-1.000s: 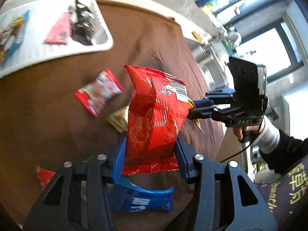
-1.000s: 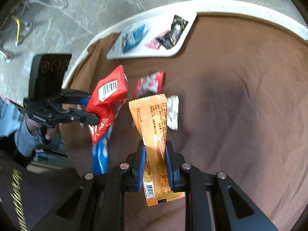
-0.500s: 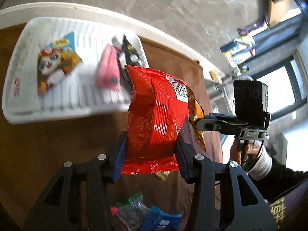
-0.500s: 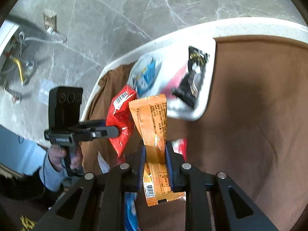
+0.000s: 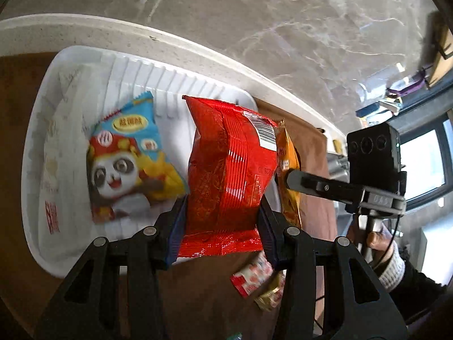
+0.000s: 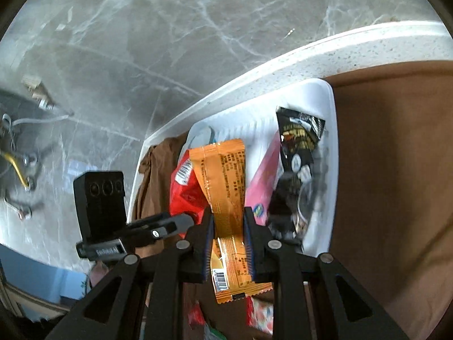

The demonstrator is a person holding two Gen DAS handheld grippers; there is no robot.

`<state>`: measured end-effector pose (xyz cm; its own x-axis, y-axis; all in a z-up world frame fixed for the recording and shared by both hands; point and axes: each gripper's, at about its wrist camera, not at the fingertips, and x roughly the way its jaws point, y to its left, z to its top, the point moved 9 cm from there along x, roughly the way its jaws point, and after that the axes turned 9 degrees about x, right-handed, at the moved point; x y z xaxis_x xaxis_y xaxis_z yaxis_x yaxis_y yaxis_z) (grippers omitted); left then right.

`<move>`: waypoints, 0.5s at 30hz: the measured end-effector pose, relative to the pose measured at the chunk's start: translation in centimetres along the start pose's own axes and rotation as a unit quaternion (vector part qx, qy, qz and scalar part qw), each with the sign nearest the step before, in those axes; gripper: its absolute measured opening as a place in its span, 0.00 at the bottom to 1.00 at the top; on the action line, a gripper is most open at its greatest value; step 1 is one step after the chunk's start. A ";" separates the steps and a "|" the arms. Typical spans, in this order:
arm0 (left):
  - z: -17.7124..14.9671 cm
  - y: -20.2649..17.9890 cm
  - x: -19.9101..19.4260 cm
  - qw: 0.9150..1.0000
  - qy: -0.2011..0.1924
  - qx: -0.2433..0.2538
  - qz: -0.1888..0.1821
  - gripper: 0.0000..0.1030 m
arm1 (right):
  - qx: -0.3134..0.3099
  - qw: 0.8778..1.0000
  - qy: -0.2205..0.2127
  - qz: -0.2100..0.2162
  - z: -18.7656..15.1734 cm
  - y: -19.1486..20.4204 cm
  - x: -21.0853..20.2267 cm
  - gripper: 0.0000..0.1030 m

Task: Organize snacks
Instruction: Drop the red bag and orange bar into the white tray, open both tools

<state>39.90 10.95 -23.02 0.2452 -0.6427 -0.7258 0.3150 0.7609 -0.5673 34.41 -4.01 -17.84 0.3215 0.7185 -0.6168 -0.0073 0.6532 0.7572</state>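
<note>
My left gripper [image 5: 223,221] is shut on a red snack bag [image 5: 230,167] and holds it over the near right part of the white ribbed tray [image 5: 36,147]. A blue panda snack bag [image 5: 127,158] lies in the tray. My right gripper [image 6: 228,226] is shut on an orange snack packet [image 6: 226,187] and holds it over the tray's near edge [image 6: 328,170], beside the red bag [image 6: 185,189]. A black packet [image 6: 297,153] and a pink packet [image 6: 263,181] lie in the tray. The orange packet [image 5: 287,170] shows behind the red bag.
The tray sits on a brown cloth [image 6: 396,170] at the white table rim [image 5: 141,31]. Loose small snacks [image 5: 254,277] lie on the cloth below the left gripper, and more [image 6: 260,317] below the right gripper. Marble floor lies beyond the rim.
Both grippers moved forward with their snacks, from above the loose snacks on the cloth to over the white tray. The tray now fills much of both views.
</note>
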 end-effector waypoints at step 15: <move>1.2 0.6 1.5 0.998 -0.014 0.009 0.055 0.60 | -0.014 0.999 -0.029 -0.025 1.0 0.1 0.5 0.49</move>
<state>41.60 10.36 -23.95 0.3052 -0.5585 -0.7713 0.3006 0.8250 -0.4785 35.50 -3.80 -17.85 0.3761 0.6702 -0.6398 -0.0161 0.6951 0.7187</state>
